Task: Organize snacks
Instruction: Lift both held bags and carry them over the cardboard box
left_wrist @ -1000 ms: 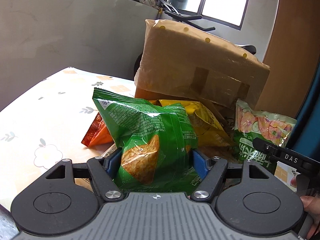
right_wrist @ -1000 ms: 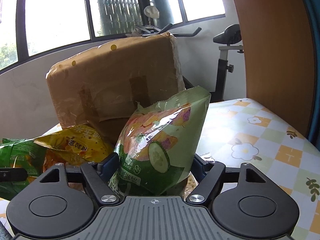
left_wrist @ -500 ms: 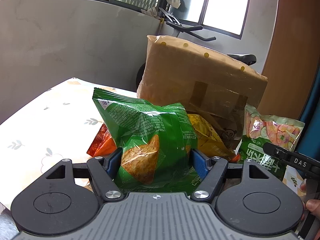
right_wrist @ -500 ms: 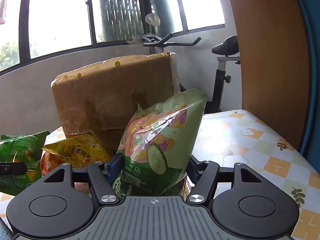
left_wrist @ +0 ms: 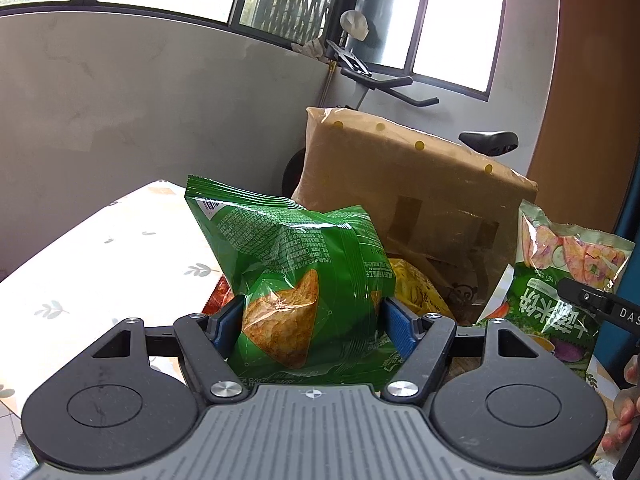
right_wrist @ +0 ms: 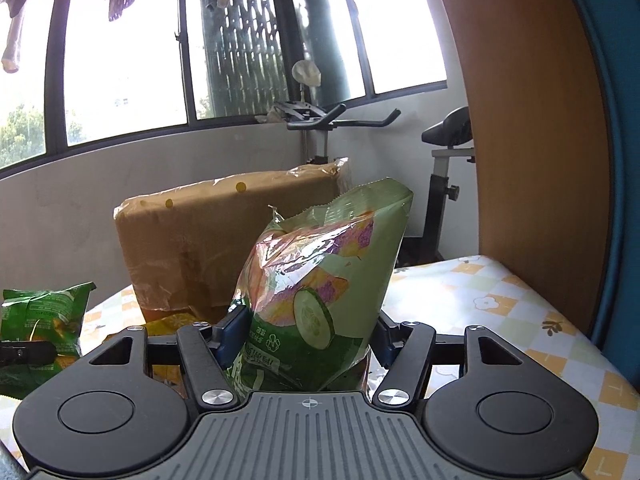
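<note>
My left gripper (left_wrist: 310,320) is shut on a dark green chip bag (left_wrist: 288,248), which stands upright between the blue pads, lifted off the table. My right gripper (right_wrist: 306,332) holds a light green vegetable-crisp bag (right_wrist: 328,264) upright; its jaws are closing and the pads press on the bag's lower part. Each bag also shows in the other view: the light green bag (left_wrist: 560,280) at the right edge, the dark green bag (right_wrist: 40,312) at the left edge. A yellow snack bag (left_wrist: 416,292) and an orange-red bag (left_wrist: 218,298) lie on the table behind.
A large taped cardboard box (left_wrist: 400,184) stands on the flower-patterned table (left_wrist: 100,264), just behind the bags. A wooden panel (right_wrist: 520,120) rises at the table's right side. An exercise bike (right_wrist: 440,184) stands beyond the table, under the windows.
Both grippers have risen with their bags, and the box and table sit lower in view. The right jaws have narrowed on the light green bag.
</note>
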`<action>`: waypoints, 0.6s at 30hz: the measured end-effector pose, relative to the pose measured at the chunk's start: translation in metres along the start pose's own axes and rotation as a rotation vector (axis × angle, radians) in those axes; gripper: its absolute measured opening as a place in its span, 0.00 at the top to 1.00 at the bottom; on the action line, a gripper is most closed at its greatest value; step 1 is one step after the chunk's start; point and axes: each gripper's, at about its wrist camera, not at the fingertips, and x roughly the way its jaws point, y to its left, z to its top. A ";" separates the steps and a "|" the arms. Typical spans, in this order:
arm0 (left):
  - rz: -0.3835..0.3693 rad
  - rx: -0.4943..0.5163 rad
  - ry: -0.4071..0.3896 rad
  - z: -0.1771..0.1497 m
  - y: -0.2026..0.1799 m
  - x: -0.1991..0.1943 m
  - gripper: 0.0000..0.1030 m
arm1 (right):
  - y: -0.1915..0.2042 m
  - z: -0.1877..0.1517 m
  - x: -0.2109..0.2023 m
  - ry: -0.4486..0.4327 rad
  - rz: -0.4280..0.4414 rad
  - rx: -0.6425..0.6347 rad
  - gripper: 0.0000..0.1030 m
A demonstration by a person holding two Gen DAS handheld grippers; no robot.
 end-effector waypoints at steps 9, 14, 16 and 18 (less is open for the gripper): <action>0.020 0.050 -0.101 0.021 -0.001 -0.009 0.27 | -0.001 0.024 -0.011 -0.076 -0.008 -0.015 0.44; 0.019 0.080 -0.138 0.045 -0.007 -0.006 0.27 | 0.003 0.050 -0.017 -0.122 -0.002 -0.033 0.44; 0.011 0.086 -0.157 0.058 -0.010 -0.006 0.27 | 0.002 0.064 -0.022 -0.157 0.009 -0.042 0.44; 0.003 0.094 -0.179 0.071 -0.014 -0.005 0.27 | 0.002 0.077 -0.025 -0.182 0.018 -0.050 0.44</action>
